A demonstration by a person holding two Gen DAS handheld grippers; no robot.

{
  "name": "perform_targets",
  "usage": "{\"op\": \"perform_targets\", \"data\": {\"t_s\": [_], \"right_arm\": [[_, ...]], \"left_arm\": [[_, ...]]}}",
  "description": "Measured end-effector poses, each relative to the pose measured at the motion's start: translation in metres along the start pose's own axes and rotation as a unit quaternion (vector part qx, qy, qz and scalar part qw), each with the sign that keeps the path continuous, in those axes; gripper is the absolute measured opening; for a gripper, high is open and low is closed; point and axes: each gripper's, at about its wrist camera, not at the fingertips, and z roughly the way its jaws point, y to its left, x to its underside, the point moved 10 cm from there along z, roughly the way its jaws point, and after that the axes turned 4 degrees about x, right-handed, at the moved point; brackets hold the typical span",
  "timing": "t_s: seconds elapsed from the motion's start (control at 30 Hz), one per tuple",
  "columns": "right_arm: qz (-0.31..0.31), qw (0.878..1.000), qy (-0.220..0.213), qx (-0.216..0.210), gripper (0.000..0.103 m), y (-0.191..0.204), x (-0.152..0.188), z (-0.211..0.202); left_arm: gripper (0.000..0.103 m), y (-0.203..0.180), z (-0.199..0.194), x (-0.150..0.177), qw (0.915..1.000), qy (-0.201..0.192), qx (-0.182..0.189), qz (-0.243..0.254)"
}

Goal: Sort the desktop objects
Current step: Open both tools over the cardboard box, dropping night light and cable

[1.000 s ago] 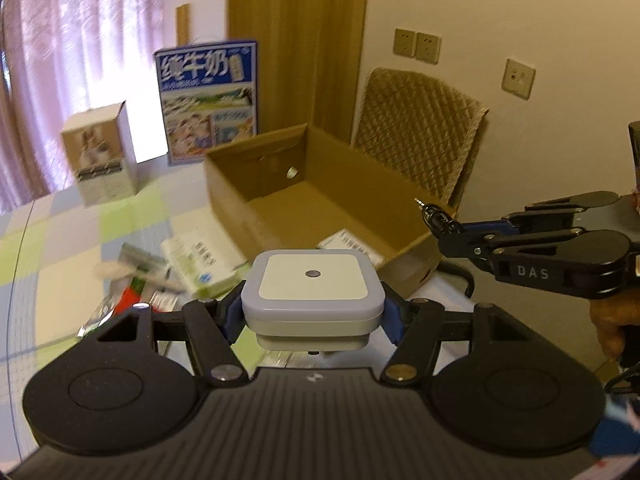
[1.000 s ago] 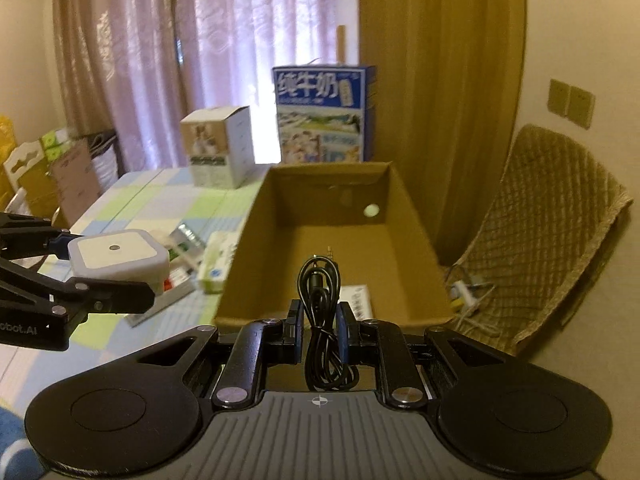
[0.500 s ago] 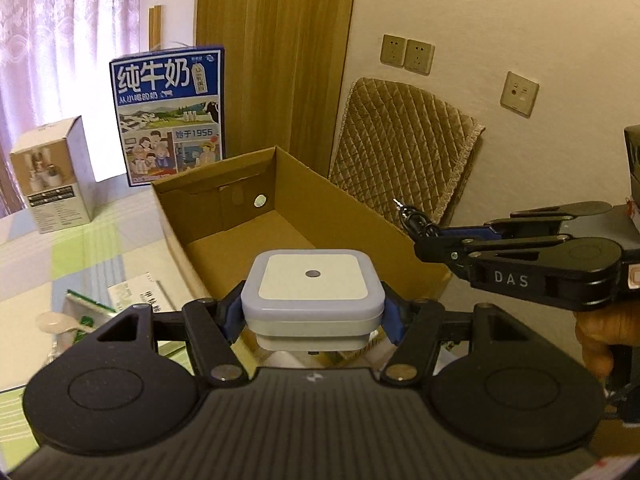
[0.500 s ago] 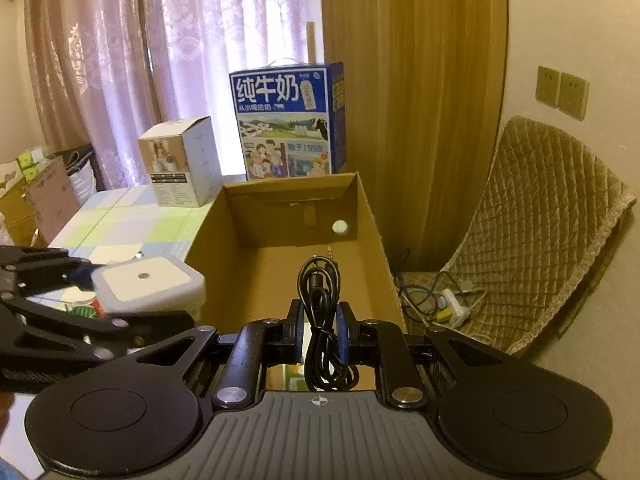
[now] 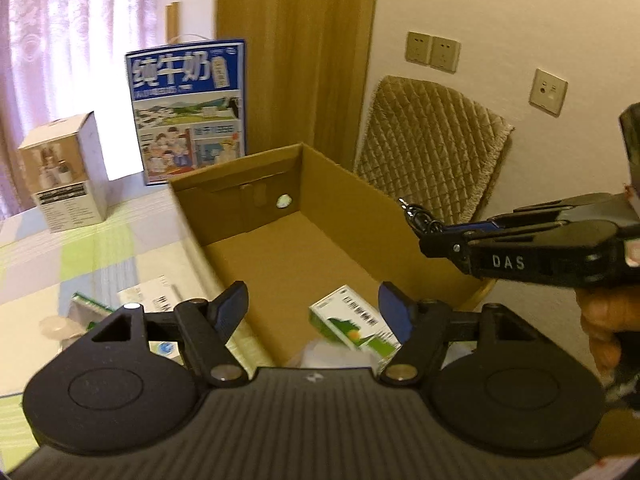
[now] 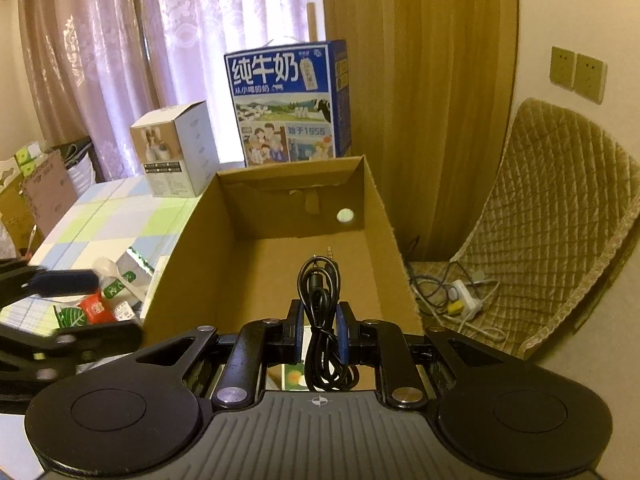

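Pinching a coiled black cable (image 6: 322,320) between its closed pads, the right gripper (image 6: 320,330) is held above the near end of the open cardboard box (image 6: 376,216). The coil's long axis runs straight ahead along the fingers, its plug tip pointing at the box's far wall, and the box floor lies directly below and ahead, so a release is judged the likely next move.

The left gripper (image 5: 312,312) is seen just to the left, over the same near end; its jaws have just been opening, and nothing is between them now. Below and slightly right of its fingertips, a green-and-white carton (image 5: 352,326) lies in the box, with a pale blurred shape beside it that cannot be identified. Further left, small packets (image 6: 96,304) are left on the checked tablecloth (image 6: 120,216).
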Motion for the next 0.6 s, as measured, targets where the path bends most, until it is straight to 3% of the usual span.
{"op": "perform_targets", "data": {"t_s": [0.2,0.3,0.33,0.6], "right_arm": [[-0.005,1.0,-0.02,-0.016,0.016,0.011,-0.009,0.006],[-0.007,0.999,-0.034,-0.006,0.043,0.013,-0.014,0.002],[-0.001,0.999,-0.037,-0.008,0.046,0.013,-0.014,-0.001],[-0.003,0.998,-0.055,-0.038,0.051,0.044,0.001,-0.045]], "left_arm": [[0.071,0.028,-0.025,0.019,0.9995,-0.001,-0.02,-0.026],[0.072,0.041,-0.035,0.028,0.9988,0.0,-0.03,-0.039],[0.072,0.046,-0.038,0.032,0.9984,0.0,-0.033,-0.045],[0.074,0.086,-0.065,0.075,0.9943,0.018,-0.068,-0.08]]}}
